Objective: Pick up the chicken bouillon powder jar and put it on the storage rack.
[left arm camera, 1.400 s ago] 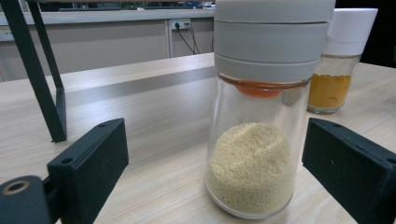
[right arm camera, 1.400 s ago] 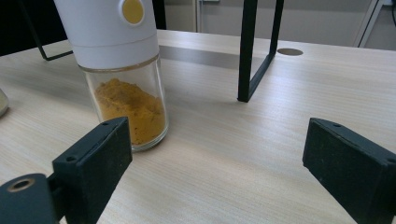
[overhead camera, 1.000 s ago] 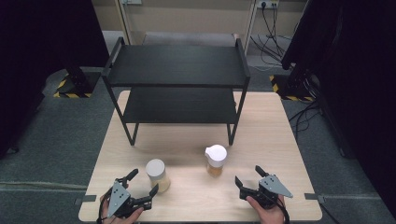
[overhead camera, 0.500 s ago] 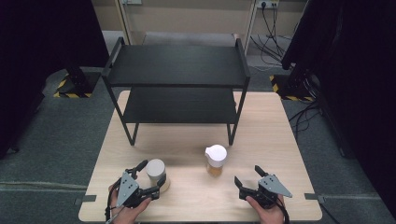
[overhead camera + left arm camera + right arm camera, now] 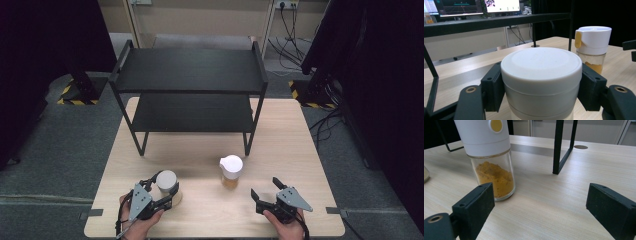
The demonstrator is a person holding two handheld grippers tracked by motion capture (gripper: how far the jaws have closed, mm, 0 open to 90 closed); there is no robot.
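Observation:
A jar with a flat white lid [image 5: 167, 179] stands near the table's front left. My left gripper [image 5: 166, 184] is shut on it, one black pad against each side, as the left gripper view shows close up on the jar [image 5: 541, 72]. A glass spice jar [image 5: 231, 170] with a white flip cap and orange powder stands mid-front. In the right gripper view the spice jar [image 5: 490, 157] is ahead and to the left. My right gripper [image 5: 265, 187] is open, nothing between its jaws, a short way right of the spice jar.
A black two-tier metal shelf [image 5: 190, 70] stands at the back of the light wooden table [image 5: 300, 150]; one of its legs [image 5: 557, 147] is ahead of my right gripper. Bare wood lies between the jars and the shelf.
My left gripper has moved forward from beside the white-lidded jar, taken it between its jaws and shut on it. The right gripper and the spice jar have stayed put.

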